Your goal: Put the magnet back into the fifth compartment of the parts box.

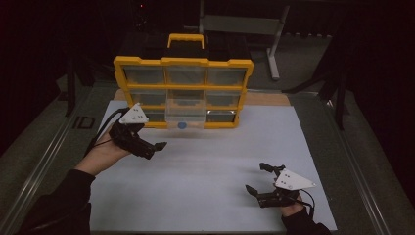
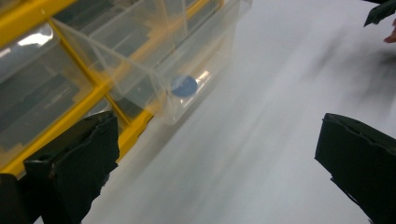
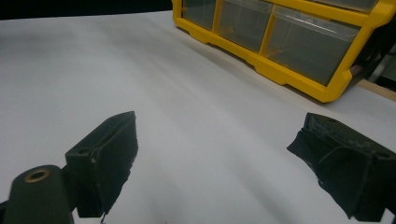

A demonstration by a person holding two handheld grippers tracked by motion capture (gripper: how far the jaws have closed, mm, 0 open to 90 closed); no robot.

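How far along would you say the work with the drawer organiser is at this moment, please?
Done: the clear drawer is pulled out of the yellow organiser, a blue disc inside. In hand: nothing; the left tool sits open beside it, the right tool open, apart. Left: probably closing the drawer.

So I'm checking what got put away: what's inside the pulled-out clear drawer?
One small blue round thing lies inside the clear drawer, near its front wall. The back of the drawer sits within the yellow organizer, so anything there is hidden.

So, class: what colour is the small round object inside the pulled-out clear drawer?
Blue. The round object shows best in the left gripper view.
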